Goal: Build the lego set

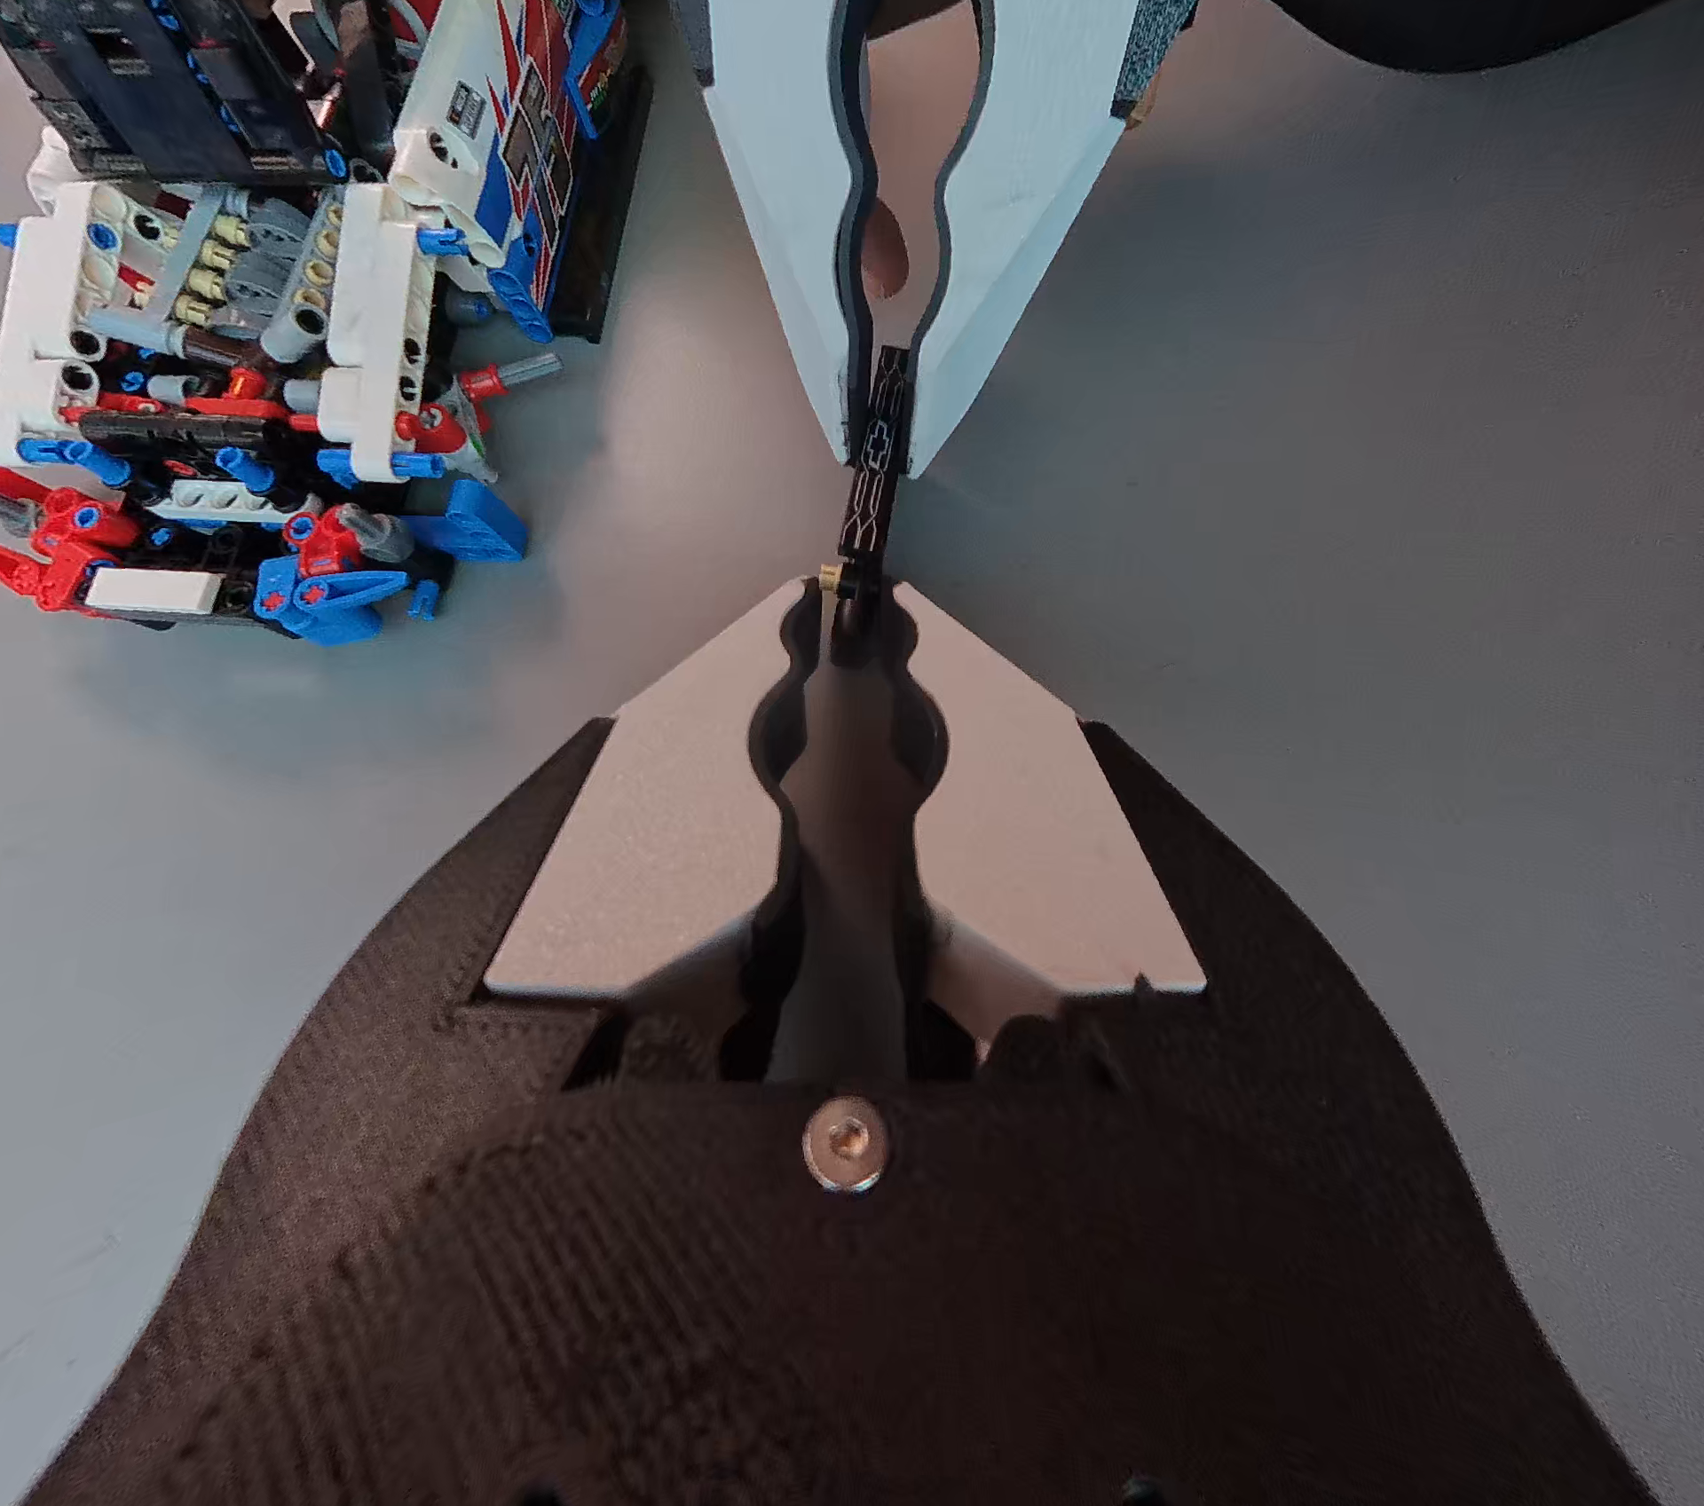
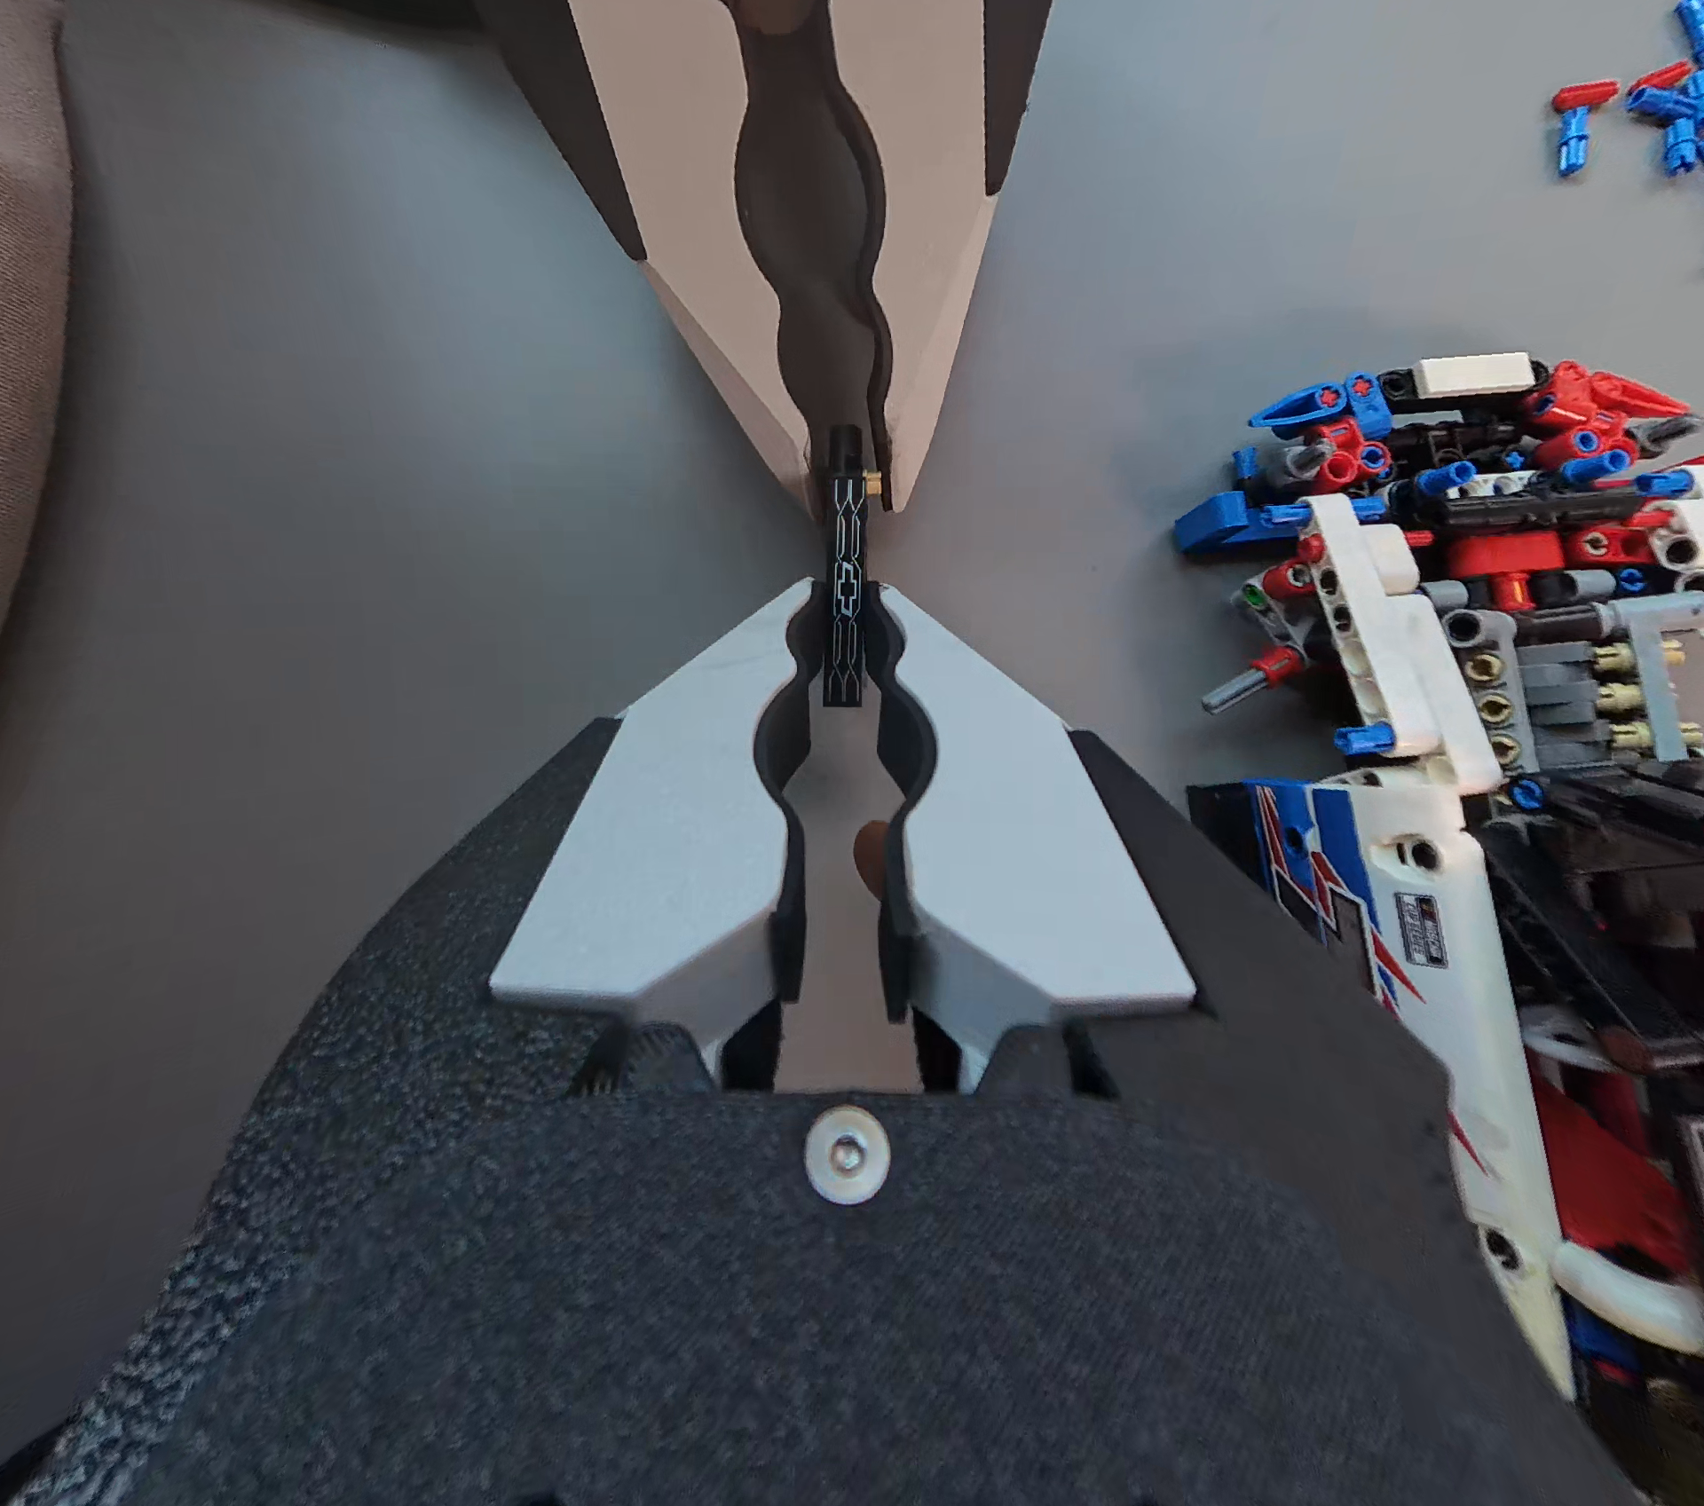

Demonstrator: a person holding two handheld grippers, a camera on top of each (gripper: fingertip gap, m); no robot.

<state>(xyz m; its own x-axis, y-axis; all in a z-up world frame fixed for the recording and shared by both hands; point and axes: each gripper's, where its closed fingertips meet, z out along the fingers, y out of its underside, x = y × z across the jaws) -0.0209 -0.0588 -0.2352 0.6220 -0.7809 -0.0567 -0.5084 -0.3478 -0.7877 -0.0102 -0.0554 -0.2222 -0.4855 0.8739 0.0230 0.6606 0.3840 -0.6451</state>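
A: Two grippers on one black beam (image 1: pixel 874 480)?
B: Yep. Right gripper (image 2: pixel 846 613) clamps its printed end, left gripper (image 1: pixel 853 613) pinches the end w/ the tan pin (image 1: pixel 830 575), mid-air over the table (image 1: pixel 1291 540).
A: Step?
B: Prob seating that pin. Next: steady squeeze, keep beam straight.
A: Room?
B: Plenty. Car (image 1: pixel 277 263) sits far left in the left view, loose pins (image 2: pixel 1650 116) far right in the right one.
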